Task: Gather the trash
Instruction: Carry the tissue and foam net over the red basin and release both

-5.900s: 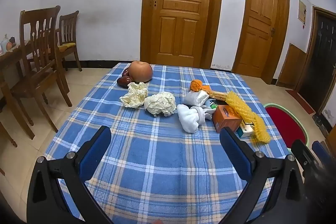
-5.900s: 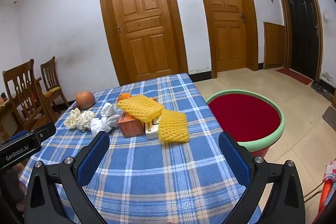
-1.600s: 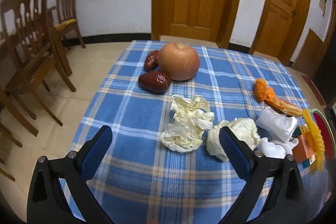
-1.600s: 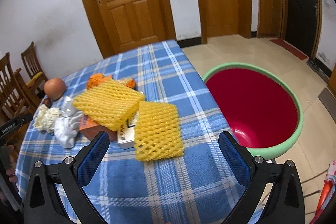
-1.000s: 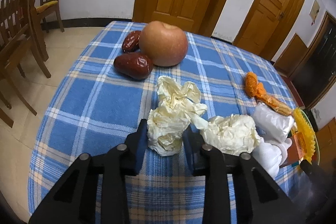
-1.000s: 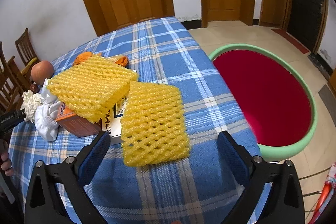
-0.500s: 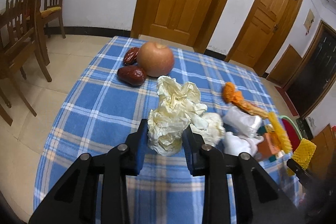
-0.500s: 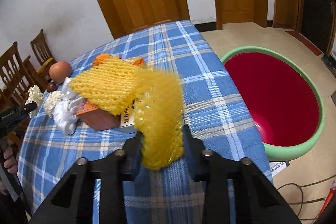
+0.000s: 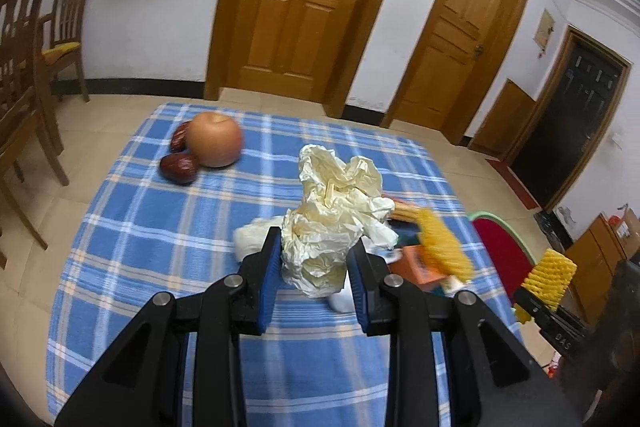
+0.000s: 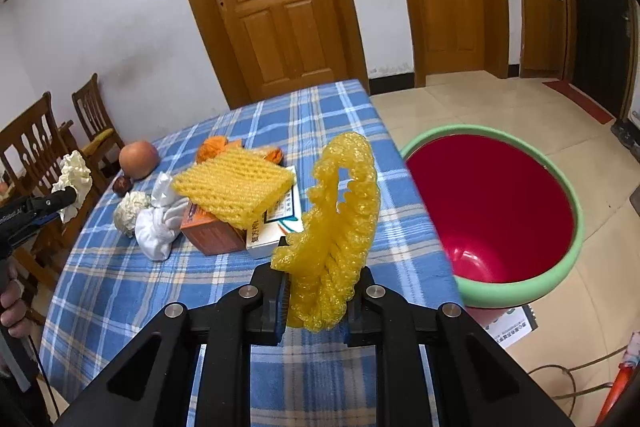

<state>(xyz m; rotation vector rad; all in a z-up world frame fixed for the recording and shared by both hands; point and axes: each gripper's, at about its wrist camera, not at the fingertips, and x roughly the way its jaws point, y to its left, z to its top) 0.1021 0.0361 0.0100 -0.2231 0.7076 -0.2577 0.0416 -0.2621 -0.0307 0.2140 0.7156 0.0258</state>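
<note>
Two grippers are loaded as I watch. On my left wrist view, the left gripper (image 9: 314, 269) has its blue pads clamped on a crumpled cream-coloured paper wad (image 9: 334, 223), which stands up out of the jaws above the blue plaid tablecloth (image 9: 160, 239). Beyond it on the cloth I see a round tan apple (image 9: 215, 139) with two dark red dates (image 9: 179, 167) touching its left side, and to the right a yellow foam fruit net (image 9: 442, 247) lying over an orange cardboard box (image 9: 420, 269). At the far right edge the other tool carries a second yellow net (image 9: 550, 273). On my right wrist view, the right gripper (image 10: 316, 297) is closing its jaws on a yellow foam mesh sleeve (image 10: 340, 223), squeezed and curled upward between the pads, clear of the cloth. Just right of the table on the floor sits a red basin with a green rim (image 10: 576, 223), open and well below the sleeve. Left of the sleeve lie the flat yellow net, the orange box, a white box (image 10: 276, 223) and a white knotted cloth bundle (image 10: 158, 223); at the far left, a hand (image 10: 14, 307) holds the other tool with its paper wad.
</note>
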